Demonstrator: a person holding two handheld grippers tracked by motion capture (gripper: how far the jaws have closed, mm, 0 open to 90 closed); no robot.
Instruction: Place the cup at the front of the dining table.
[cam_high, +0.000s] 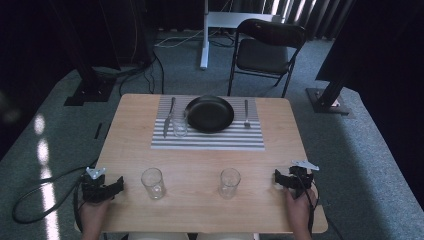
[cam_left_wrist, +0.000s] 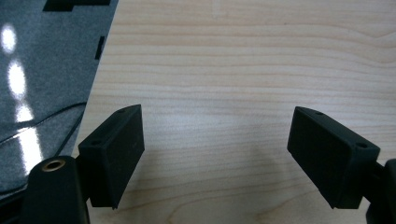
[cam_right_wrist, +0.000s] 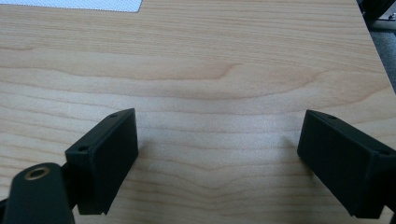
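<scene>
Grey carpet surrounds a light wooden table (cam_high: 200, 210), with a black folding chair (cam_high: 265, 47) behind its far edge and dark stands to either side. On the far half lies a striped placemat (cam_high: 210, 140) bearing a black plate (cam_high: 210, 114), a knife (cam_high: 169, 117), a fork (cam_high: 246, 114) and what looks like a small glass (cam_high: 179, 126), though it is hard to make out at that distance.

Two empty drinking glasses stand upright on the near half, well apart: the left glass (cam_high: 153, 183) and the right glass (cam_high: 229, 182). Bare wood lies between them and toward each side edge.

The left gripper (cam_high: 118, 186) sits at the near left corner, close to the table edge, beside the left glass without touching it. The right gripper (cam_high: 276, 178) rests near the right edge, apart from the right glass.

In the left gripper view the left gripper (cam_left_wrist: 215, 154) has its jaws spread with bare wood between them, and the table edge and carpet show at the left. The right gripper view shows the right gripper (cam_right_wrist: 217, 161) likewise spread wide and holding nothing, with a corner of the placemat (cam_right_wrist: 93, 4) at the top. The person's hands are cut off at the bottom of the high view.
</scene>
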